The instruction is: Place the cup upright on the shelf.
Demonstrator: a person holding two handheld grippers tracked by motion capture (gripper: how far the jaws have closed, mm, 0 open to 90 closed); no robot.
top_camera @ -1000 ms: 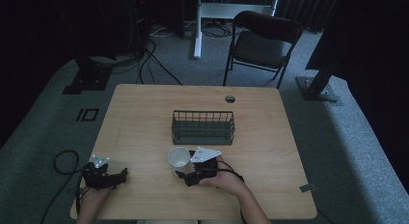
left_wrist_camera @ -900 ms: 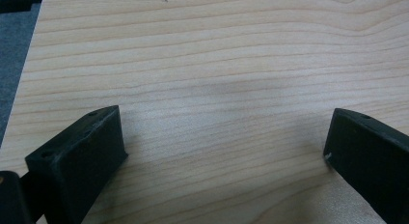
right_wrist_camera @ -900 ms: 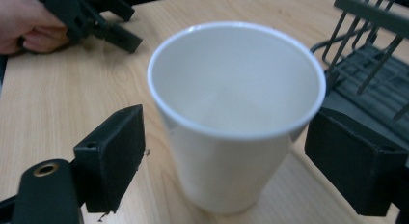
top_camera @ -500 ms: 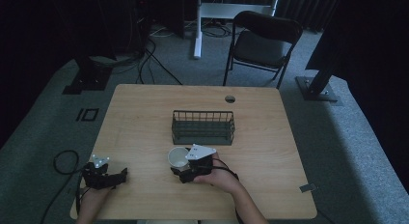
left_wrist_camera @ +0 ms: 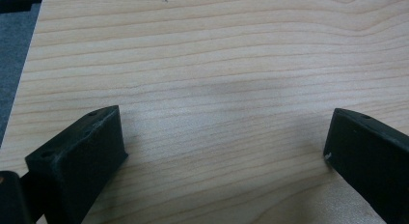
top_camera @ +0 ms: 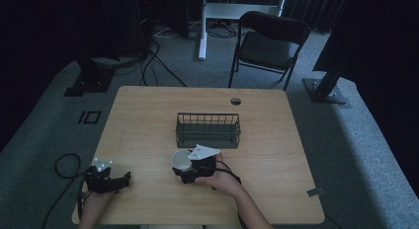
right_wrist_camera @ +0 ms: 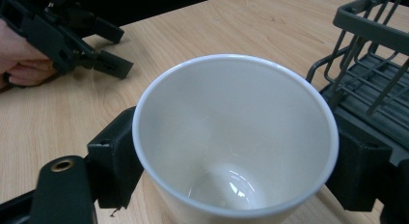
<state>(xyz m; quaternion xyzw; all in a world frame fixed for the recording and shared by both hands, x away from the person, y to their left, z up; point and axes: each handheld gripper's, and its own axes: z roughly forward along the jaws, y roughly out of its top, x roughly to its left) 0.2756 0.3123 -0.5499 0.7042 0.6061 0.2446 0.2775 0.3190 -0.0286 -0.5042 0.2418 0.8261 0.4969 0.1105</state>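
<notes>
A white cup [top_camera: 180,160] stands open side up on the wooden table [top_camera: 267,140], just in front of a dark wire basket [top_camera: 208,130]. My right gripper [top_camera: 184,166] is shut on the cup [right_wrist_camera: 236,132], one black finger [right_wrist_camera: 115,156] pressing each side of its wall below the rim. The cup is empty inside. My left gripper [top_camera: 123,179] rests near the table's front left corner. Its jaws stand wide apart over bare wood [left_wrist_camera: 222,89], and it is open [left_wrist_camera: 222,147].
The wire basket [right_wrist_camera: 371,64] is empty and close to the cup's right side in the right gripper view. The left gripper [right_wrist_camera: 118,50] and its hand lie farther off there. A folding chair [top_camera: 269,41] and cables sit on the floor beyond the table.
My right gripper slid left toward the cup and its jaws now hold the cup's sides. The left gripper stayed where it was.
</notes>
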